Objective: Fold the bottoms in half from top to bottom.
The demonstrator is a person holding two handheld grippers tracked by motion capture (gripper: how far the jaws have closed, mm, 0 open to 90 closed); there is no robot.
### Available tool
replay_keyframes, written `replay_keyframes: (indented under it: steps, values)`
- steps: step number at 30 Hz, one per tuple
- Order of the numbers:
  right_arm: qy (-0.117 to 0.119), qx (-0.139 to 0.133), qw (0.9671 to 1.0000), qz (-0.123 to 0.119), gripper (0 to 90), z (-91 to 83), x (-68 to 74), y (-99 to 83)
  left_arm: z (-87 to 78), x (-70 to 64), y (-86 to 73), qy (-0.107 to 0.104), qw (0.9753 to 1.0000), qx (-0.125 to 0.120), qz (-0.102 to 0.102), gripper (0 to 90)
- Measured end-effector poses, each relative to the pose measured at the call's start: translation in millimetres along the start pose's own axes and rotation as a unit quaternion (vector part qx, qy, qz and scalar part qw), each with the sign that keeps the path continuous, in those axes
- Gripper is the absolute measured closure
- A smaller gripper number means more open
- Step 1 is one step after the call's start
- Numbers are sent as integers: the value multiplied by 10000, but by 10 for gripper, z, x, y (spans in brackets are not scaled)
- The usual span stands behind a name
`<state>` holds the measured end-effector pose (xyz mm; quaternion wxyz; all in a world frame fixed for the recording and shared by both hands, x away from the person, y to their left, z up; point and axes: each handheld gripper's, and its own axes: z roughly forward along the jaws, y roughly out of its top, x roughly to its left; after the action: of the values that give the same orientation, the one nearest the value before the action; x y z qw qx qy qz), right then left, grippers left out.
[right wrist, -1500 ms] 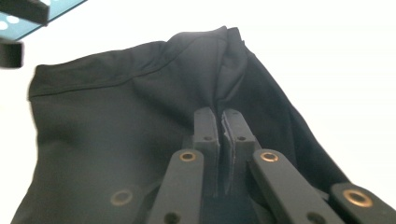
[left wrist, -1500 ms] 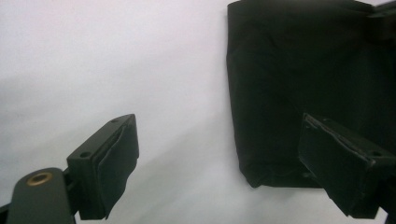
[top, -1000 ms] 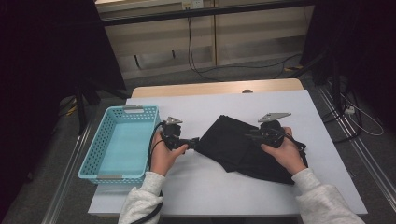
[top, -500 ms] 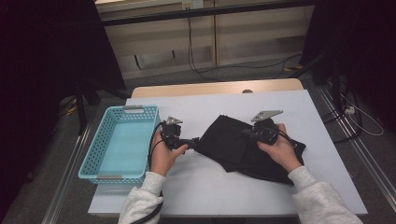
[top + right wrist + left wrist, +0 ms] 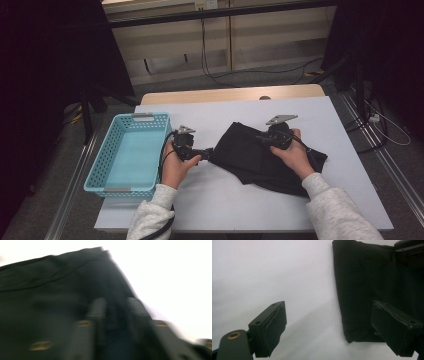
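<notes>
Black cloth lies rumpled mid-table; left gripper, jaws spread, straddles its corner and should bite deep, while right gripper jaws, nearly pressed together, apparently pinch a fold; basket waits left.

High view looks down on the whole surface; both gripper views sit close behind their fingers, sharing the black cloth

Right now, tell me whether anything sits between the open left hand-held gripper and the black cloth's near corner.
Nothing visible does. The left hand-held gripper is open, with only bare white tabletop between its jaws, and the corner of the black folded cloth already lies just inside its right-hand jaw.
</notes>
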<state>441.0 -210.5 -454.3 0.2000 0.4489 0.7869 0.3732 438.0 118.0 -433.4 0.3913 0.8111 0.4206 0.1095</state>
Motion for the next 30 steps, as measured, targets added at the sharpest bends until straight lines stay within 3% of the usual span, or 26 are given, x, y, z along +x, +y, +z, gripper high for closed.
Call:
replay_keyframes:
  steps: [3, 4, 6, 8, 10, 30]
  values:
    - [195, -13, 9995, 245, 512, 39, -33, -33, 3, 5, -6, 12, 10000, 18, 3, 133]
    - [132, 106, 9995, 269, 537, 59, -33, -48, 4, 4, -7, 26, 10000, 12, 2, 133]
    - [255, 51, 9991, 343, 591, 73, -48, -60, 1, 5, -5, 2, 10000, 15, 9, 133]
    - [409, 55, 9986, 328, 760, 65, -47, -62, 5, -1, -4, -10, 10000, 16, 10, 133]
    - [437, 92, 9986, 278, 818, 52, -35, -54, 7, -1, -6, -9, 10000, 9, 10, 133]
    - [516, -103, 9973, 512, 830, -429, -146, 2, -11, -13, 24, -93, 9999, -99, -22, 133]
